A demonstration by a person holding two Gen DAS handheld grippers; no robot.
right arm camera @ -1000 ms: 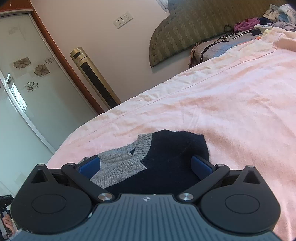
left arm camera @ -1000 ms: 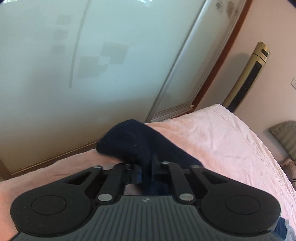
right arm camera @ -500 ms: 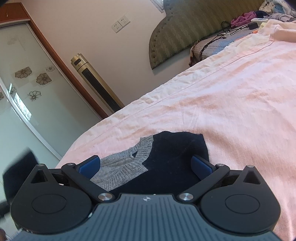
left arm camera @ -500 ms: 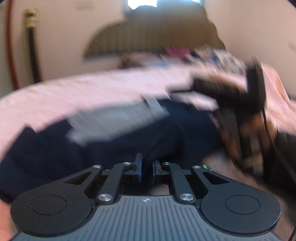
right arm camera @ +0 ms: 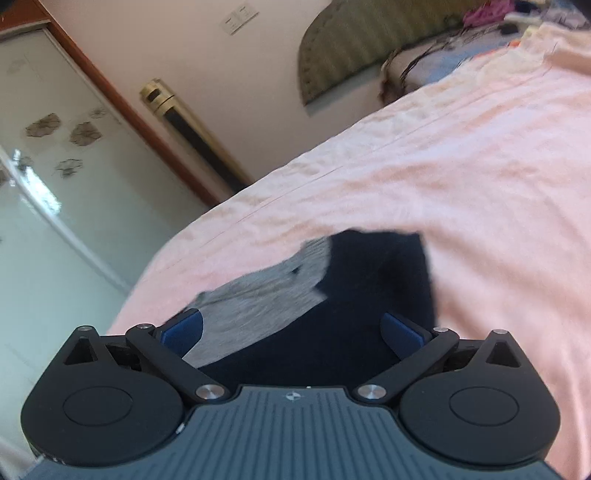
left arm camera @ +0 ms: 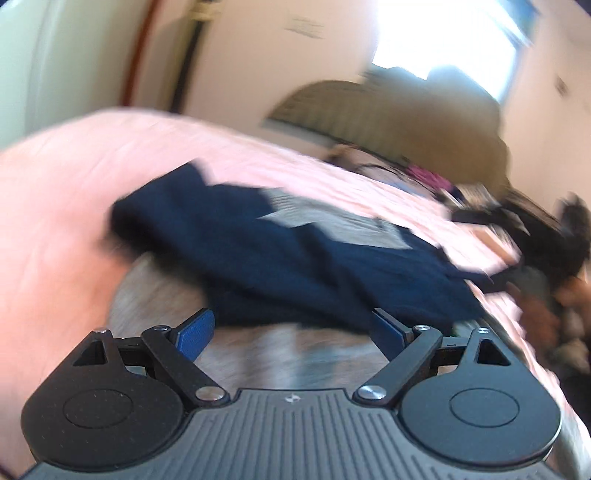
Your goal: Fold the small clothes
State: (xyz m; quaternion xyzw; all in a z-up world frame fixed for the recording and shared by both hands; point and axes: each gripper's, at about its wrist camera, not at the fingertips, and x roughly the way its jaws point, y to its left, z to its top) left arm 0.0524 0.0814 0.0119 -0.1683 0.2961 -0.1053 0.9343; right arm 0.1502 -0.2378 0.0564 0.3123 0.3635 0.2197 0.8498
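A small navy and grey knit sweater (left arm camera: pixel 295 258) lies on the pink bed sheet (left arm camera: pixel 55 221), with a navy sleeve folded across its body. My left gripper (left arm camera: pixel 291 332) hovers at the sweater's near edge with its jaws opening wide. Blurred grey knit shows between the blue pads (left arm camera: pixel 195 330), which press on nothing. In the right wrist view the sweater (right arm camera: pixel 351 295) shows its grey collar to the left and navy body to the right. My right gripper (right arm camera: pixel 291 332) stands open just above it, holding nothing. The picture is blurred in both views.
The pink sheet (right arm camera: pixel 480 184) stretches far to the right. A padded headboard (right arm camera: pixel 369 40) with loose clothes and cables (right arm camera: pixel 480 14) beside it stands at the back. A gold tower unit (right arm camera: pixel 184 125) and a glass sliding door (right arm camera: pixel 55 184) are to the left.
My left gripper swung from facing the glass door round toward the headboard, carrying the navy sleeve over the sweater. Its jaws then opened and let the sleeve go. The right gripper rose slightly.
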